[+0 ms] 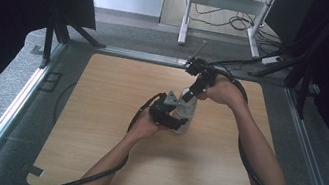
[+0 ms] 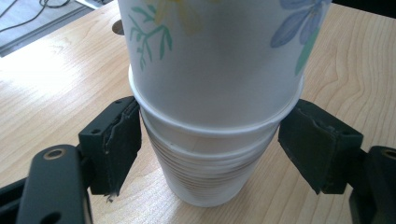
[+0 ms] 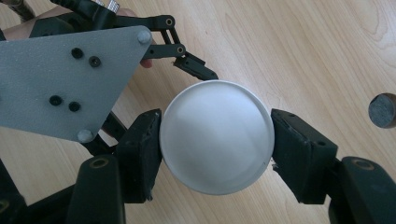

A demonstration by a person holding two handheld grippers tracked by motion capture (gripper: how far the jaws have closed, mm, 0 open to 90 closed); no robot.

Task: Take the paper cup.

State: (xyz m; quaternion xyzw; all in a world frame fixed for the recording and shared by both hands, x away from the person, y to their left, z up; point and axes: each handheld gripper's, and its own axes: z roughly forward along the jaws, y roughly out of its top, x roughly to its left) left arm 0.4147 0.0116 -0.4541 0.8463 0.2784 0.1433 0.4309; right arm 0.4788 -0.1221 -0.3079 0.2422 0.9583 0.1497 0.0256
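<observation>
Paper cups stacked upside down, right gripper clamping top cup

Black tongs with grey triangular plate, screws, black cables

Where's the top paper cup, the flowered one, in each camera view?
High view: top cup at table centre, between both grippers.
Left gripper view: flowered wall across the top, over a stack of cups.
Right gripper view: its white base at centre, between the jaws.
Shared landmark: the wooden table.
</observation>
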